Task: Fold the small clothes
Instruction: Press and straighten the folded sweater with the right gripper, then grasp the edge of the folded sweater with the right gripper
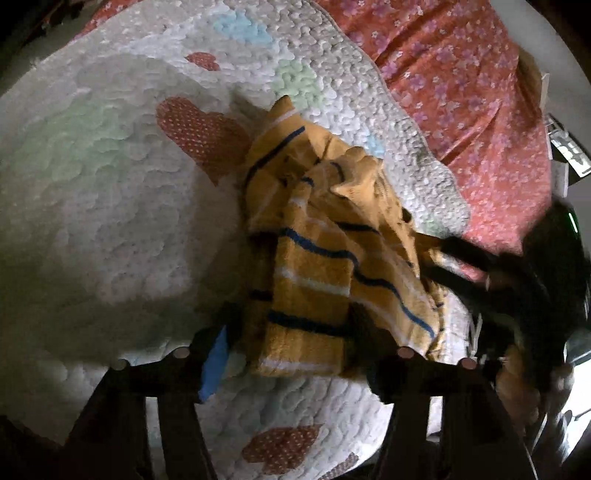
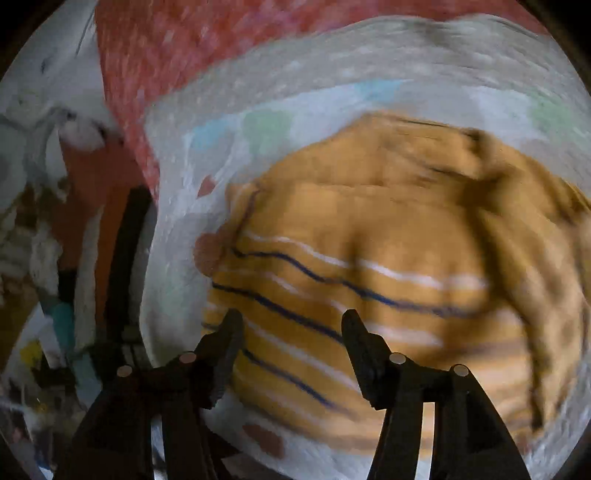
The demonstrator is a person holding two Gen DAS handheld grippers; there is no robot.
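In the left wrist view the left hand-held gripper [image 1: 291,347] stands open around a bunched yellow striped garment [image 1: 325,258] on the white quilt [image 1: 110,221] (red sheet [image 1: 461,92] beyond), and in the blurred right wrist view the right hand-held gripper [image 2: 291,325] hangs open above it.

Bedding and room edges around the work area

A white quilted bedspread [image 1: 122,206] covers most of the left wrist view, its stitched bubbly surface patched with red dotted hearts [image 1: 199,131], a pale blue patch [image 1: 240,27] at twelve o'clock and faint green patches [image 1: 295,79]. Another red heart [image 1: 280,446] lies at six o'clock. A red floral sheet [image 1: 461,85] runs from one to three o'clock, under the quilt's scalloped edge. In the blurred right wrist view the same quilt [image 2: 369,55] and red sheet [image 2: 207,48] fill the top, and at nine o'clock there is a clutter of orange, white and black shapes [image 2: 96,221], too smeared to tell what they are.
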